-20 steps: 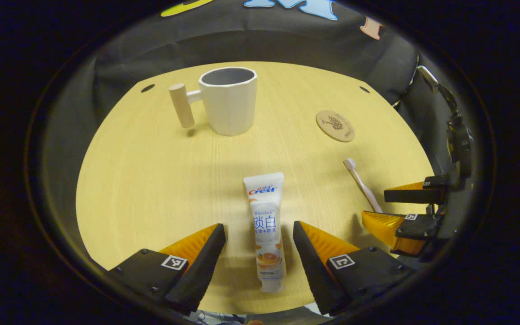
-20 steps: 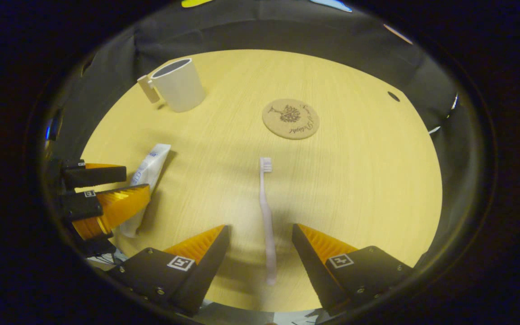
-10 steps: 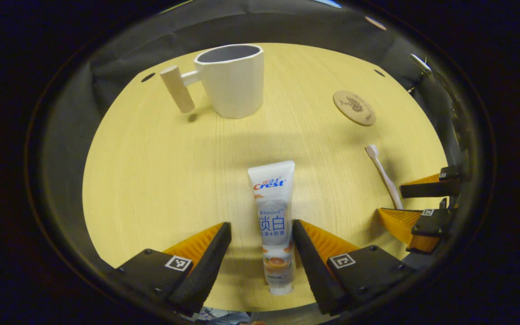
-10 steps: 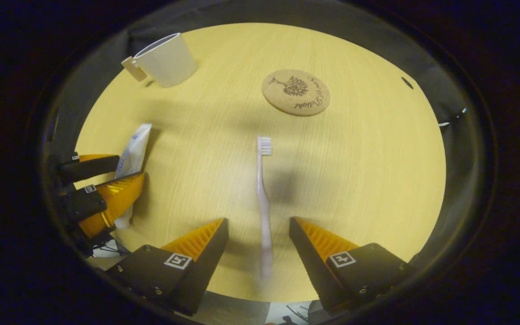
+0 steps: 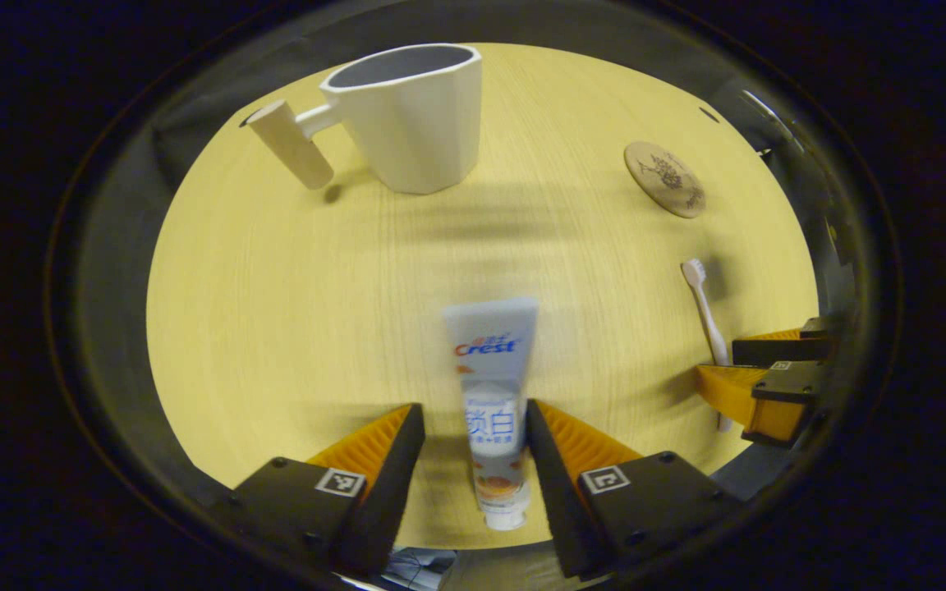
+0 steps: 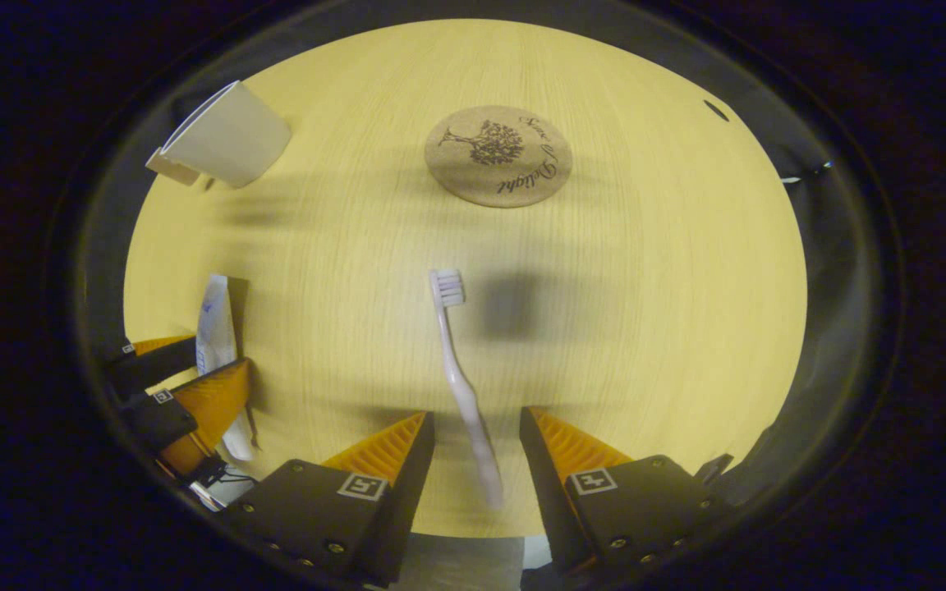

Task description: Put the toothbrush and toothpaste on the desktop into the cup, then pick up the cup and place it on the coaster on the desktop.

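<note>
In the left gripper view the paste [image 5: 490,386] lies lengthwise between the fingers of the left gripper [image 5: 473,443], cap end near, crimped end far. The right finger looks to touch the tube's side, while a thin gap seems to remain at the left finger, so the jaws are narrowed around it but a firm grip cannot be told; blur softens the tube here. Its cap sits at the desk's near edge.

In the right gripper view the brush [image 6: 461,386] lies on the desk with its head far and its handle running back between the fingers of the right gripper [image 6: 473,455]. The jaws stand partly open, apart from the handle on both sides. The handle's near end is blurred.

The cup [image 5: 407,115] stands upright at the far left, handle to its left; its inside is hard to see. The coaster [image 6: 498,156] lies flat at the far right, bare. The desk [image 5: 276,312] is pale wood grain, with small dark holes near its far edge; dark cloth surrounds it.
</note>
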The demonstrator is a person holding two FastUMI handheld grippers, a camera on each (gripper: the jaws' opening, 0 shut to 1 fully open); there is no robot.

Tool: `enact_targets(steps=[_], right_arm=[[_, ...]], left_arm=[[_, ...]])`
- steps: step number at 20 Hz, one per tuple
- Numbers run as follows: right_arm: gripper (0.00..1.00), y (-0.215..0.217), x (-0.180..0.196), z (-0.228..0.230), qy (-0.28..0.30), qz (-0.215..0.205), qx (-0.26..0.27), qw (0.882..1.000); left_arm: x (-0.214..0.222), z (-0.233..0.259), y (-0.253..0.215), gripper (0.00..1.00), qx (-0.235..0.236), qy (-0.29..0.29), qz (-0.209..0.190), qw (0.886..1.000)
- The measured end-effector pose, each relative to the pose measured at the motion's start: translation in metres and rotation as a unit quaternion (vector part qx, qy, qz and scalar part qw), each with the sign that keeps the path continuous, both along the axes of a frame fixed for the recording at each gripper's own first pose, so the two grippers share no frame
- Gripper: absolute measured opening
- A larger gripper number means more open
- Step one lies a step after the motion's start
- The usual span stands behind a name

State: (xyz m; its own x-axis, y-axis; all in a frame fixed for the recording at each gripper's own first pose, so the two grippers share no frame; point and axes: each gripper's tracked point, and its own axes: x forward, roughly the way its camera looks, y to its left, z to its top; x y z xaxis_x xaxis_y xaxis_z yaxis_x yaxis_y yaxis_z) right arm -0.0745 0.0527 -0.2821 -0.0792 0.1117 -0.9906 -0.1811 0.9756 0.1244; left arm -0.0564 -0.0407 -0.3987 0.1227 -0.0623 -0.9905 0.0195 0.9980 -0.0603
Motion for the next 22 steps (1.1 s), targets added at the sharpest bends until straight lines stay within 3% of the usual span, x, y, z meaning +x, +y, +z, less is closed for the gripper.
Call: enact_targets(steps=[1,3,4,5,8,9,16,22], right_arm=[[0.66,-0.002,0.006,0.001,-0.008,-0.011,-0.002,1.000],[0.20,-0.005,0.005,-0.003,-0.009,-0.035,-0.001,0.999],[0.10,-0.006,0.003,0.000,-0.004,-0.032,0.004,0.999],[0.10,-0.008,0.001,0.000,0.002,-0.025,0.006,1.000],[0.02,-0.006,0.004,-0.001,-0.013,-0.026,0.004,1.000],[0.02,-0.006,0.004,-0.001,-0.016,-0.029,0.004,0.999],[0.03,-0.007,0.004,-0.001,-0.017,-0.028,0.006,0.999],[0.03,-0.007,0.005,-0.001,-0.019,-0.025,0.008,0.999]], left_arm=[[-0.001,-0.001,-0.002,0.55,0.002,0.005,0.000,1.000],[0.000,0.001,-0.004,0.49,-0.002,0.010,0.000,1.000],[-0.002,0.000,-0.004,0.42,0.002,0.012,0.002,1.000],[-0.001,0.001,-0.005,0.34,0.000,0.011,0.002,1.000],[-0.001,0.002,-0.005,0.27,-0.001,0.010,0.001,1.000],[-0.001,0.002,-0.005,0.20,-0.001,0.012,0.000,1.000],[-0.005,0.017,0.001,0.20,-0.011,0.011,0.008,1.000],[0.048,0.107,0.004,0.20,-0.033,-0.068,0.015,0.997]])
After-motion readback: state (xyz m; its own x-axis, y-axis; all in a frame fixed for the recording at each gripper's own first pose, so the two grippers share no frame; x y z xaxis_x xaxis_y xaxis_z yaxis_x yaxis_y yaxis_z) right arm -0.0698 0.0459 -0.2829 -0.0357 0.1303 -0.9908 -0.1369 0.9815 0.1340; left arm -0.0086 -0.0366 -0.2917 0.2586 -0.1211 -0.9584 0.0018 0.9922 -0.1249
